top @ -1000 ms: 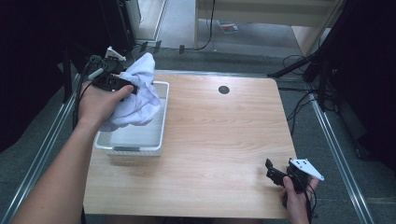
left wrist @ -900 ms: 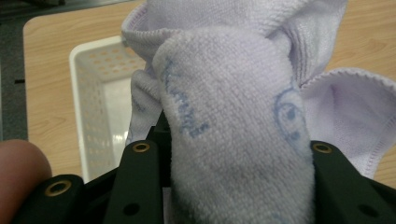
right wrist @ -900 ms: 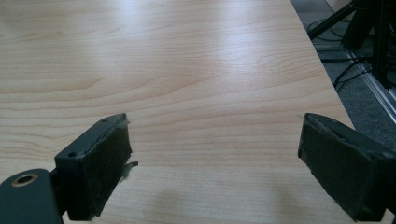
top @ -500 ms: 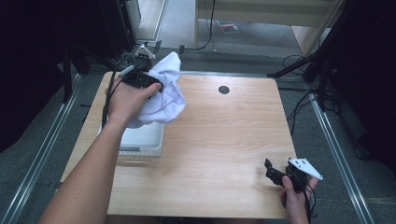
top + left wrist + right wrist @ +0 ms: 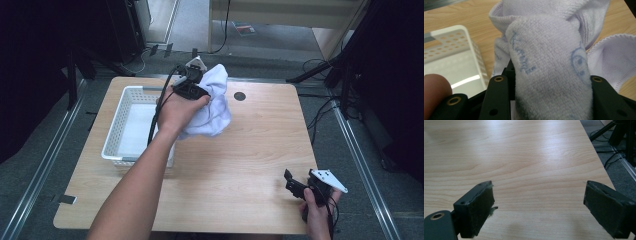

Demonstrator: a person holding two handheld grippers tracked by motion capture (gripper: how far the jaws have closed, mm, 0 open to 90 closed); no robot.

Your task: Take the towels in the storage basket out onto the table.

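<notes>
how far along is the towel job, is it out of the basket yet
Done: the white towel is out of the white basket and hangs above the wooden table, just right of the basket. In hand: the left gripper is shut on a bunched fold of it, seen between its jaws in the left gripper view. Left: setting it down and probably spreading it; the right gripper waits open near the table's front right corner.
</notes>
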